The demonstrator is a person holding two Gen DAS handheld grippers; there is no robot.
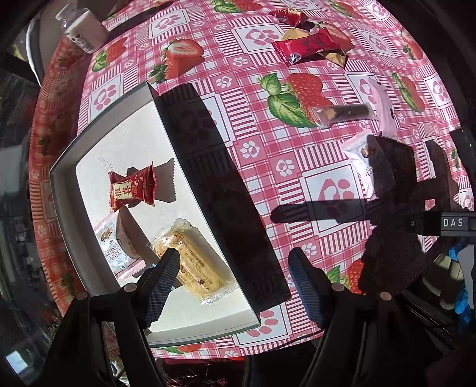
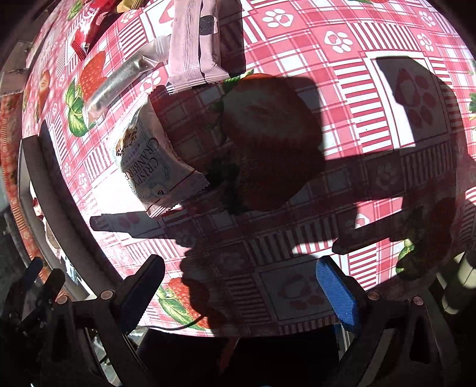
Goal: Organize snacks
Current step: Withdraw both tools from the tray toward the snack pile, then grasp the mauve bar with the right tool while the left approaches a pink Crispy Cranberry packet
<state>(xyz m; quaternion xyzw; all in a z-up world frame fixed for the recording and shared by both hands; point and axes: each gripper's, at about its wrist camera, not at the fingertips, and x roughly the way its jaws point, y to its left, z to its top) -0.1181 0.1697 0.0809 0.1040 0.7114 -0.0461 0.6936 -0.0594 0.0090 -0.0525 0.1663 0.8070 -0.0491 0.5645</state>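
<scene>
While your left tongs [image 1: 235,282] hang straight down over the white tray's [image 1: 119,125] right wall, they stand apart with nothing between them. One pad sits over the tray floor, the other over the tablecloth [image 1: 253,98]. Readable text: "CRISPY CRANBERRY" on the white cranberry packet [image 2: 148,166] on the table, same wording partly legible on the second cranberry packet [image 1: 111,250] inside the tray. "DAS" shows on a black part [image 1: 452,222] at the right edge of the left view. Red candy wrapper [image 1: 133,188] in the tray carries gold characters, which I can't read.

Tray contents: red candy, cranberry packet, and a yellow pastry bar in clear wrap [image 1: 193,262], which lies right under the left pad of your left tongs.

Your right tongs [image 2: 241,285] are also apart, empty, tilted steeply down at bare cloth. The loose cranberry packet lies ahead and to the left of them, well clear of both pads, half in shadow.

Further out from that packet: a clear-wrapped dark stick snack [image 1: 342,113], touching a pale pink packet [image 2: 193,44]. Red and gold wrapped sweets [image 1: 309,44] sit in a pile at the far side. A white bottle [image 1: 83,26] stands at the table's far left edge. Heavy shadows of both rigs cross the cloth around the loose packet.
</scene>
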